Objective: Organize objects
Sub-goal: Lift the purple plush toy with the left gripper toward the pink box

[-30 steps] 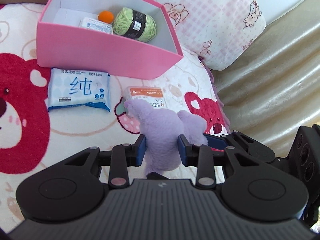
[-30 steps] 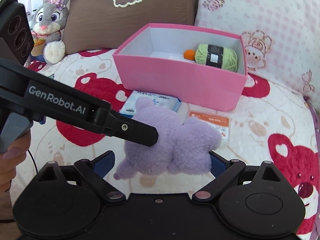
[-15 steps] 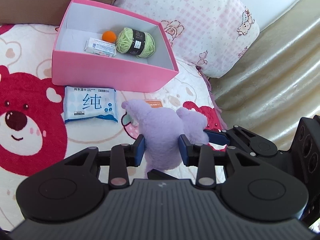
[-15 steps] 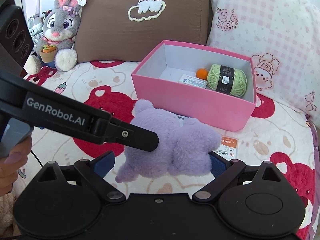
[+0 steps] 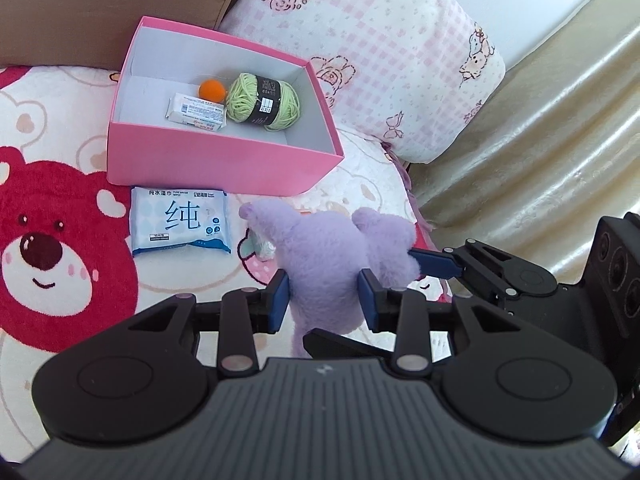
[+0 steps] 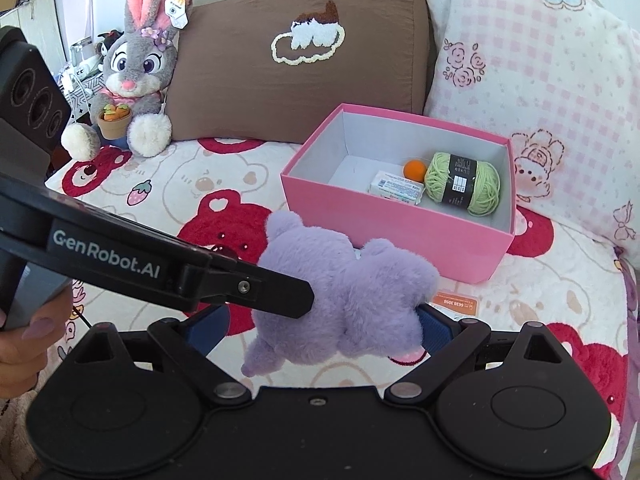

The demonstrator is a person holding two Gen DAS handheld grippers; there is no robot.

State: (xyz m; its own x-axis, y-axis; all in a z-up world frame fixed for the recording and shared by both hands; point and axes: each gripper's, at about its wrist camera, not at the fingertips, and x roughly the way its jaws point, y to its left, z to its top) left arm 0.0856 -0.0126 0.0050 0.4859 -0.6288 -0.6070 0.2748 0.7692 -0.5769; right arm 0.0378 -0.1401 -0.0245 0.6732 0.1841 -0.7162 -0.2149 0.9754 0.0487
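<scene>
Fluffy purple plush toy (image 5: pixel 328 264), lumpy

i see a rabbit toy (image 6: pixel 134 76) beside a brown pillow (image 6: pixel 296 56), a pink checked pillow (image 6: pixel 536 80), all on bear-print bedding (image 5: pixel 52 224).

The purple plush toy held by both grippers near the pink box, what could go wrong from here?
1. The purple plush toy is soft, and the left hand-held gripper pinches only a narrow part, so it may slip.
2. The right hand-held gripper holds it too; uneven pulling could twist it loose.
3. The pink box already holds green yarn, an orange ball and a white packet, so the toy may catch on the rim.
</scene>
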